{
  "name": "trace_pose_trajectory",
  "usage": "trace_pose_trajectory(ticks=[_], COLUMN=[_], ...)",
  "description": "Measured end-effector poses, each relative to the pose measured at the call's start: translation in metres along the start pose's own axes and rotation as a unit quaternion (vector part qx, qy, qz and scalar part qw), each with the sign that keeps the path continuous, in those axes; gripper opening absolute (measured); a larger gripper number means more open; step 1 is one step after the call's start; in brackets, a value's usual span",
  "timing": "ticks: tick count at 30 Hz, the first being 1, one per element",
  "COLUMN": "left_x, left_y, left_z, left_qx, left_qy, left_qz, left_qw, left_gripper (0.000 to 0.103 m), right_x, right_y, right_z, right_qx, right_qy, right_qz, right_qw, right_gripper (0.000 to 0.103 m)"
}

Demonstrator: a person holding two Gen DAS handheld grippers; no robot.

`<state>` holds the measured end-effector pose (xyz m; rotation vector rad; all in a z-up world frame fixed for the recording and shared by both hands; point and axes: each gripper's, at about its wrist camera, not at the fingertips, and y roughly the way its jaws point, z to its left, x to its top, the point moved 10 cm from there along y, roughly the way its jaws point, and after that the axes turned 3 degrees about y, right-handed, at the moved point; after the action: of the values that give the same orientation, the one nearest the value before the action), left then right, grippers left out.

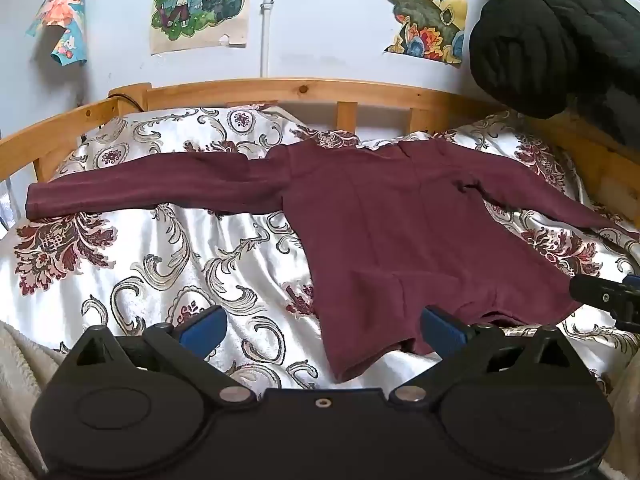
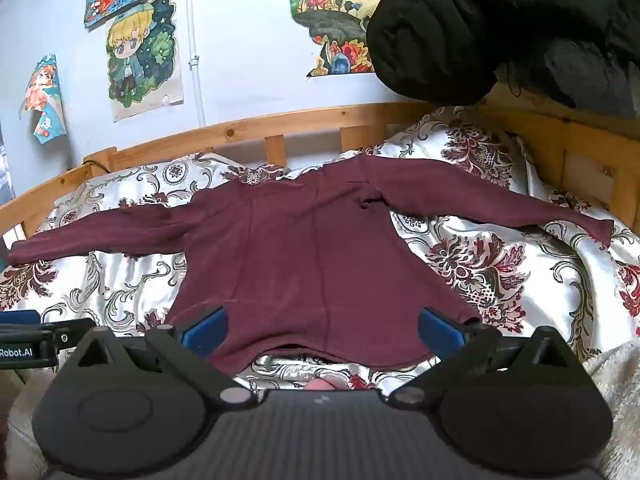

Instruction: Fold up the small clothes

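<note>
A maroon long-sleeved top (image 1: 392,216) lies flat on the bed, both sleeves spread out sideways, hem toward me. It fills the middle of the right wrist view (image 2: 320,248). My left gripper (image 1: 322,330) is open and empty, just short of the hem's left corner. My right gripper (image 2: 322,330) is open and empty, its blue fingertips (image 2: 204,330) over the hem's near edge. The right gripper shows at the right edge of the left wrist view (image 1: 608,296); the left one shows at the left edge of the right wrist view (image 2: 24,336).
The bed has a white satin cover with dark red floral print (image 1: 160,264) and a wooden rail (image 1: 280,88) along the wall. A black quilted jacket (image 1: 560,40) hangs at the upper right. A beige fleece blanket (image 2: 616,392) lies at the near edge.
</note>
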<state>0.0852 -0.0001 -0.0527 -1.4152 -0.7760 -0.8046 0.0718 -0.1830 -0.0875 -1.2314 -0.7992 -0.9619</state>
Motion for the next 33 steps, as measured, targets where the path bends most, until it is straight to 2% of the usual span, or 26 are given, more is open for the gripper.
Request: trace_pose_trajectory(ticks=[33], left_x=[-0.0052], left_y=[0.0011], left_z=[0.0017], left_qx=[0.000], left_qy=[0.000], left_qz=[0.004], left_qw=[1.0000], left_gripper=[0.102], right_x=[-0.0001], right_y=[0.0010], right_z=[0.0001], right_qx=[-0.001], right_qy=[-0.001], right_qz=[0.000], right_qw=[1.000], right_gripper=[0.103])
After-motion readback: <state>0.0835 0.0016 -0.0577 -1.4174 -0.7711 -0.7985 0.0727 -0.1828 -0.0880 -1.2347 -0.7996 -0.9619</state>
